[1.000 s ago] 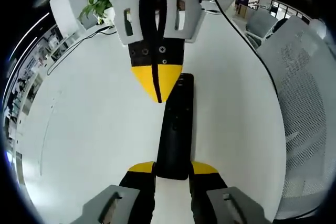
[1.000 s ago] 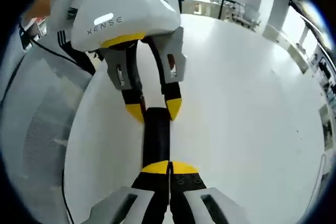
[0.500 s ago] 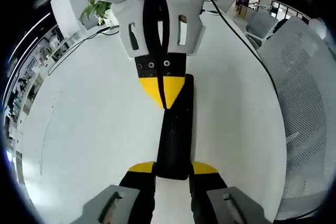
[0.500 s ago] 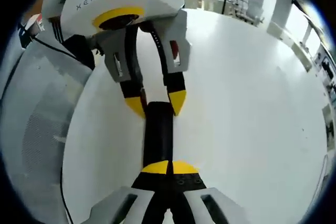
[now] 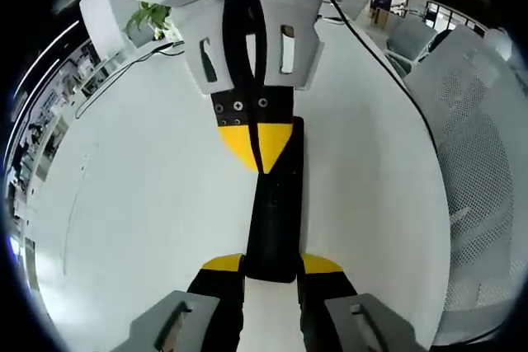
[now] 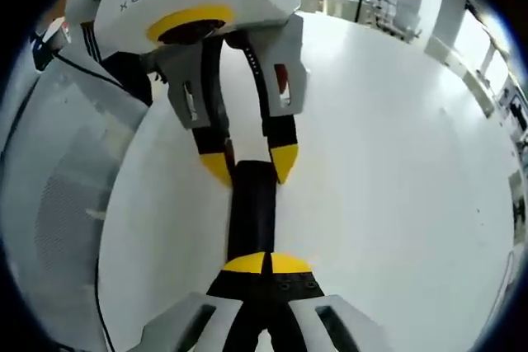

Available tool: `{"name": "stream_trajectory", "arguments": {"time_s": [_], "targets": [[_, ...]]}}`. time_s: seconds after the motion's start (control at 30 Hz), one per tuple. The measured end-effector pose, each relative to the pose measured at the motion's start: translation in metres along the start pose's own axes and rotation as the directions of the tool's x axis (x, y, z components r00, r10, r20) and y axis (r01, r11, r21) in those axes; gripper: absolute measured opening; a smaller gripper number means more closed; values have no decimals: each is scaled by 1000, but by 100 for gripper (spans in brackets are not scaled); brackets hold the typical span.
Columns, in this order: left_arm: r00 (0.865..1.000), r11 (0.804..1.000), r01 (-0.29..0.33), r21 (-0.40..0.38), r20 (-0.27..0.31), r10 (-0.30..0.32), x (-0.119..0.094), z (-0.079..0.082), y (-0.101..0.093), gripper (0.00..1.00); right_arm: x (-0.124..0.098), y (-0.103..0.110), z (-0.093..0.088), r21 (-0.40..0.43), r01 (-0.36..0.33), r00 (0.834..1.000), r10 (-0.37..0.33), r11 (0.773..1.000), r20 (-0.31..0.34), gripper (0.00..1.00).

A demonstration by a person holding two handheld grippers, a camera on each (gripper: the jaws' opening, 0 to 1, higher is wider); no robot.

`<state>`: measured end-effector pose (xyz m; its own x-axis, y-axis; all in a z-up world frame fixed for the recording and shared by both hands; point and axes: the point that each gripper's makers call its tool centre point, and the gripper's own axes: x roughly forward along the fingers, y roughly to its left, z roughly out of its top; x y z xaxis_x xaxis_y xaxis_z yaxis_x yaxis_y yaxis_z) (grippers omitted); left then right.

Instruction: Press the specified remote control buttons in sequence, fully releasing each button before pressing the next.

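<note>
Black remote control (image 5: 278,204) lies lengthwise on white table (image 5: 140,204). In left gripper view the left gripper (image 5: 272,265) straddles the remote's near end, 1 yellow tip each side, clamped on it to hold it steady. Same grip seen from the opposite end in right gripper view (image 6: 248,164), remote (image 6: 252,210) running from those tips toward the camera.

Right gripper (image 5: 257,144): jaws clenched together, yellow tips meeting in 1 point, nothing between them; used as a pressing stylus. In right gripper view its own tips (image 6: 266,263) sit closed over the remote's near end.

Change over last 1 s: in left gripper view the right gripper's tip went from left of the remote's far end, off its top face, to squarely over the upper button area, and has held there approx. the last 0.5 s. Left gripper's hold on the remote unchanged; remote didn't shift on the table.

Reading: looks like tip is now down on a button near the remote's far end, i.e. a press in progress. Can't tell which button, or whether it's fully depressed vs just touching; buttons too dark to resolve.

Implication: next needs a clear lift off the remote before moving to the following button. Risk: sideways drag off the key.

Background: potted plant (image 5: 153,7), mesh office chair (image 5: 466,146), black cable (image 5: 371,39) along table edge.
</note>
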<state>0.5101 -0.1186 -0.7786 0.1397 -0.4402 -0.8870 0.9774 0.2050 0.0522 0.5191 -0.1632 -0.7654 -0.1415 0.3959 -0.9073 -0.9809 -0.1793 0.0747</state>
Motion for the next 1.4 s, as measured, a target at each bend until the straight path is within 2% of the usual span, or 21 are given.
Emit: {"name": "stream_trajectory", "arguments": {"time_s": [0.3,0.7,0.93,1.33,1.37,1.4], "targets": [[1000,1000,1,-5,7,-1,-1,0,-1,23,3,1,-3,-24,-9,999,8,1000,-31,0],[1000,1000,8,-8,8,-8,-1,0,0,23,5,2,-3,-5,-28,998,28,1000,-57,0],[1000,1000,1,-7,5,-1,-1,1,0,23,5,2,-3,-43,-26,995,21,999,-102,0],[1000,1000,3,-16,6,-3,0,0,1,23,5,-3,-6,-8,-21,995,20,1000,-97,0],[1000,1000,3,-18,6,-2,0,0,1,23,6,-4,-6,-9,-16,995,16,1000,-95,0],[1000,1000,1,-20,5,-1,0,0,1,23,8,-8,-6,-48,6,995,-11,999,-98,0]]}}
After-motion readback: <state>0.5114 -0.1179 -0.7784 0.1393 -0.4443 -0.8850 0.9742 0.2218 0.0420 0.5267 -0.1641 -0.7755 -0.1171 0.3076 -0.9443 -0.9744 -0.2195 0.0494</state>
